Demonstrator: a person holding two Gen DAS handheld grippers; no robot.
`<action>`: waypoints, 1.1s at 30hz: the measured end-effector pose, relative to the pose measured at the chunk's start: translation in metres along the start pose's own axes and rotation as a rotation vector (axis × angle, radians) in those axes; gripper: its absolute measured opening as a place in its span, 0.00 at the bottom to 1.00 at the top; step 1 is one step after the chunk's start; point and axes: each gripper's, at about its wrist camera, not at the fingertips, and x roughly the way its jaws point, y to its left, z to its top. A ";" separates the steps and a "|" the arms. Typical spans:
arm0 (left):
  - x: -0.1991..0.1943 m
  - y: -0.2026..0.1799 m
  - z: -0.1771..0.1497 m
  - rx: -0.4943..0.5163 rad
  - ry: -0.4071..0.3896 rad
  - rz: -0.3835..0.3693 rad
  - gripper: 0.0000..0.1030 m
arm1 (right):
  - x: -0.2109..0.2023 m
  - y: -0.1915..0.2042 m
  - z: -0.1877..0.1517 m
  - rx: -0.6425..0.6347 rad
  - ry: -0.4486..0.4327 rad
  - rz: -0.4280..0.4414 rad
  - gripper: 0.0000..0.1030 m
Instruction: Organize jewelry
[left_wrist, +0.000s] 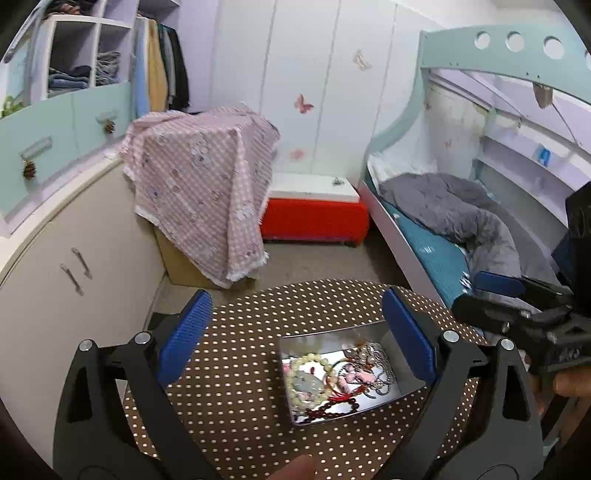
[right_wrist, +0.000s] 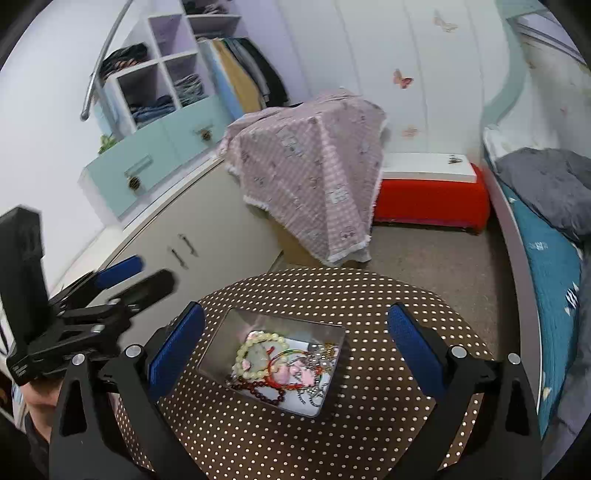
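A shiny metal tin (left_wrist: 402, 387) (right_wrist: 218, 347) sits on a round brown polka-dot table (left_wrist: 236, 354) (right_wrist: 369, 314). It holds tangled jewelry: a pale green bead bracelet (left_wrist: 295, 369) (right_wrist: 243, 354), dark red beads (left_wrist: 325, 408) (right_wrist: 258, 389), red cord, pink pieces and silver chains (left_wrist: 376, 354) (right_wrist: 314, 391). My left gripper (left_wrist: 297, 336) is open and empty above the table, with the tin near its right finger. My right gripper (right_wrist: 295, 347) is open and empty, held over the tin. Each gripper shows at the edge of the other's view (left_wrist: 524, 306) (right_wrist: 110, 291).
A cream cabinet (left_wrist: 74, 236) (right_wrist: 177, 229) stands left of the table. A box under pink checked cloth (left_wrist: 199, 177) (right_wrist: 314, 166) and a red box with a white lid (left_wrist: 314, 210) (right_wrist: 428, 192) stand behind. A bunk bed with a grey blanket (left_wrist: 454, 210) (right_wrist: 550, 184) is at right.
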 end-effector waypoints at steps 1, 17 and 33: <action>-0.005 0.002 -0.001 -0.004 -0.011 0.015 0.91 | -0.002 -0.001 0.001 0.007 -0.006 -0.012 0.93; -0.121 -0.014 -0.028 0.021 -0.192 0.144 0.93 | -0.083 0.048 -0.032 -0.034 -0.145 -0.111 0.93; -0.223 -0.048 -0.088 0.037 -0.301 0.211 0.94 | -0.173 0.104 -0.121 -0.053 -0.292 -0.246 0.93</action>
